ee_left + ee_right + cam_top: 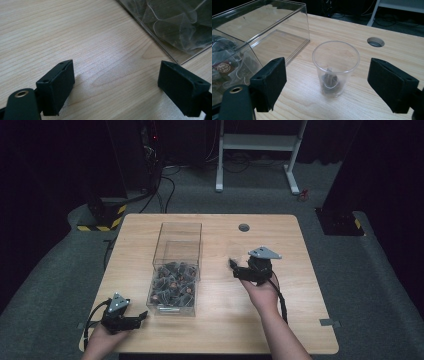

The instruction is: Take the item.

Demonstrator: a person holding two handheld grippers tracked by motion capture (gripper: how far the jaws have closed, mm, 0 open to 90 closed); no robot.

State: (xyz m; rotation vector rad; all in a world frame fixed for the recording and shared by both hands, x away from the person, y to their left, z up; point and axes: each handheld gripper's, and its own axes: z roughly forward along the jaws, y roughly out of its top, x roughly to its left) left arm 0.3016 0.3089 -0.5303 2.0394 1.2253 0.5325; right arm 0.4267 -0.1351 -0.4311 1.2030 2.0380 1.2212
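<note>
My right gripper (327, 82) stands spread on either side of the clear cup (335, 68), pads off it. The cup sits upright on the worktop (387, 62) just beside the clear box (262, 30), a dark packet inside. My left gripper (116, 87) is spread, nothing between its jaws, near the box's corner.

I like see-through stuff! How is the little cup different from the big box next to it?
The cup is round and small; the box is rectangular and far bigger. The cup holds one small dark item at its bottom; the box holds a heap of wrapped packets at one end. The cup stands between the open right gripper jaws; the box sits off to one side. Both are clear plastic, standing on the wooden table.
</note>
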